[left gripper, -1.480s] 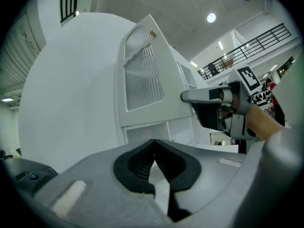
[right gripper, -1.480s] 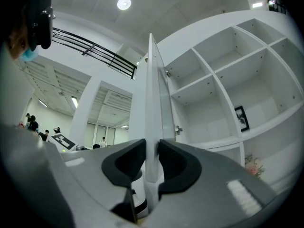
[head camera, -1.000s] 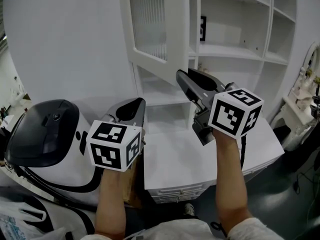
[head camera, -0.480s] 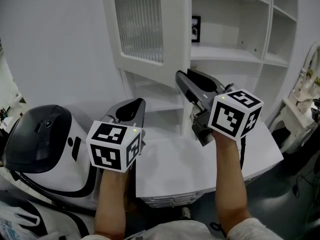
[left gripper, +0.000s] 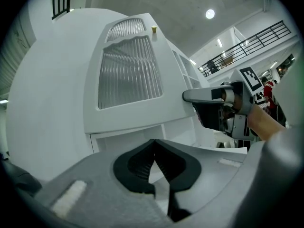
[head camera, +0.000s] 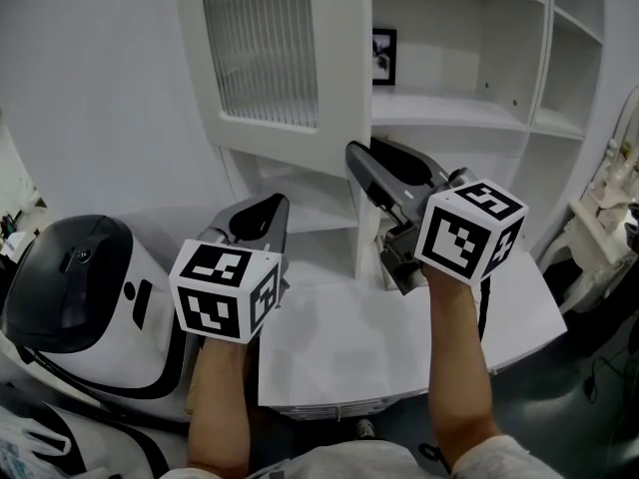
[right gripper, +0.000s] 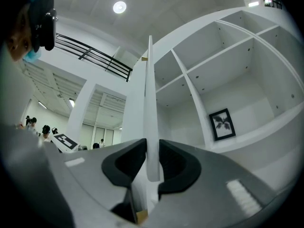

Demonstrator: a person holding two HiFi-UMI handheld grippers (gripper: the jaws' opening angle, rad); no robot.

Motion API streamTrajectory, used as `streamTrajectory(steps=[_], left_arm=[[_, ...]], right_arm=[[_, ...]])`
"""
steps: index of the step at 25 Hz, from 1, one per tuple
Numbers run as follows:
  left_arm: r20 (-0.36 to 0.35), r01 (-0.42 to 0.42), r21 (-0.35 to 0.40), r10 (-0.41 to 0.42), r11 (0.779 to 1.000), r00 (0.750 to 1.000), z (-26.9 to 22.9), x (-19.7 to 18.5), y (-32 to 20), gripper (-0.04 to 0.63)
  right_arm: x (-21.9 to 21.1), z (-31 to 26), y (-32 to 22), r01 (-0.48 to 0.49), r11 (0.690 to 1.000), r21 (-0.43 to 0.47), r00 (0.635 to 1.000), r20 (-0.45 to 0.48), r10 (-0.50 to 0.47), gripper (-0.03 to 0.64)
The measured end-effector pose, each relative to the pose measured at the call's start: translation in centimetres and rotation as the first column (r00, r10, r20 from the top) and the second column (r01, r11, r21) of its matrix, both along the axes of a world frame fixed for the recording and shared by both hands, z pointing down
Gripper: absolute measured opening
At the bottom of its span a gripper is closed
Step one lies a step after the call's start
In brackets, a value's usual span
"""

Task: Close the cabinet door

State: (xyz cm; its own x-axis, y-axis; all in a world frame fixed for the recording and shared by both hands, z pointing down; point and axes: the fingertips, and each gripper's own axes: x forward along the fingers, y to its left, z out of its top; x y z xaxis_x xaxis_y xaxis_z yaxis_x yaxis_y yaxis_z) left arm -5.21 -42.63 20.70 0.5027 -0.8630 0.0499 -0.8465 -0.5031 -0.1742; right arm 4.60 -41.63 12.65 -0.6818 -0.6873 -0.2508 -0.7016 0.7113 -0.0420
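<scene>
Cabinet door (head camera: 285, 138), white with a ribbed glass pane (head camera: 262, 48), stands swung out from a white shelf cabinet (head camera: 469, 108).

Head view: the right claw (head camera: 359, 153) reaches up and forward to the door's free edge. The door spreads away to the left of this claw, and the open shelves lie to its right and beyond it. The left claw (head camera: 272, 206) sits lower and to the left of the right claw, below the door's bottom rail. A small framed picture (head camera: 383, 56) hangs at the back of a shelf above the right claw. A white surface (head camera: 339, 337) lies below both claws. A rounded black and white machine (head camera: 80, 287) sits to the left of the left claw.

Left gripper view: the left claw (left gripper: 153, 144) has its tips together with nothing between them. The door's front face (left gripper: 128, 75) rises above and ahead of this claw, apart from it. Off to its right, the right claw (left gripper: 187, 96) meets the door's edge.

Right gripper view: the right claw (right gripper: 153, 151) is closed on the door's thin edge (right gripper: 149, 89). The edge stands upright between the jaws, with one pad against each face. The jaws have just eased a little wider, with the edge between them. The cabinet's shelves (right gripper: 223, 80) and the framed picture (right gripper: 222, 124) lie to the right of this claw.
</scene>
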Motion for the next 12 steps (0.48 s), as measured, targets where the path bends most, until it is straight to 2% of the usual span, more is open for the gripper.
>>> streamTrajectory(steps=[12], left_arm=[[-0.003,-0.002,0.006,0.002,1.0,1.0,-0.5,2.8,-3.3,0.002]], right_arm=[[2.3,0.1,-3.7,-0.039,0.999,0.0,0.999,-0.02,0.039,0.098]])
